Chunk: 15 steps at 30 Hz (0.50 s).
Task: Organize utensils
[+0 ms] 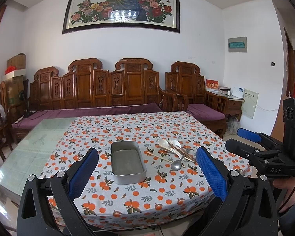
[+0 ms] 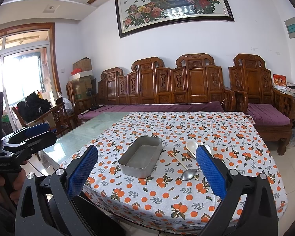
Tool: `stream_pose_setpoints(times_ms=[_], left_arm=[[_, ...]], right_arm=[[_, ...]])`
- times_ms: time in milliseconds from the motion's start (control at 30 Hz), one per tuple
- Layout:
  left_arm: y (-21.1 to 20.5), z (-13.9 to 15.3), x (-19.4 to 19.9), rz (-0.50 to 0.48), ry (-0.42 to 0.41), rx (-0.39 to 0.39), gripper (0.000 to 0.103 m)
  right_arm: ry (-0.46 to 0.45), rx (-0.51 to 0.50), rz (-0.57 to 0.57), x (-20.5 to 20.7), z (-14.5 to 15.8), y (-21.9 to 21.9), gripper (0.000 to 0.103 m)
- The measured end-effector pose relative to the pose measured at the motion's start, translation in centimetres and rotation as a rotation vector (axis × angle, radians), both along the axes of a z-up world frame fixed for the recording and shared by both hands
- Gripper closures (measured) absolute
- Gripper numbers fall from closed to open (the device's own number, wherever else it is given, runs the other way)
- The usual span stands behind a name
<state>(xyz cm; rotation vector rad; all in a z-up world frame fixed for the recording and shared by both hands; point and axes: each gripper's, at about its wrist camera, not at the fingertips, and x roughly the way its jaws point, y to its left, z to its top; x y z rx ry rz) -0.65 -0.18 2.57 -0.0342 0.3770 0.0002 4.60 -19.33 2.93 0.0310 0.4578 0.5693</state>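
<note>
Glass tabletop (image 1: 31,137): bare on the left, the rest under the cloth.
Left gripper (image 1: 147,169): held above the near table edge, blue pads spread wide apart, gripping nothing.
Tablecloth (image 1: 127,200): white with an orange-fruit print, covering most of the table.
Metal tray (image 1: 127,160): rectangular, on the cloth near the middle, seen between the left gripper's pads; nothing lies in it.
Utensil pile (image 1: 176,152): just right of the tray, apart from it, on the cloth.
Chopsticks (image 1: 163,157): thin, wooden, lying slantwise in the pile.
White spoons (image 1: 163,143): bowls at the far end of the pile.
Metal spoon (image 1: 176,165): nearest, bowl toward the table's front edge.
Right gripper (image 2: 147,169): also above the near edge, pads set wide apart and holding nothing; its right pad hides part of the pile.
</note>
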Motion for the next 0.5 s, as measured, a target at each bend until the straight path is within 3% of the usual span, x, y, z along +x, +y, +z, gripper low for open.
stream_pose_setpoints(times_ms=[500], left_arm=[[0.01, 0.34, -0.36, -0.003, -0.011, 0.001, 0.007]], right_arm=[[-0.001, 0.002, 0.000, -0.05, 0.00, -0.21, 0.003]])
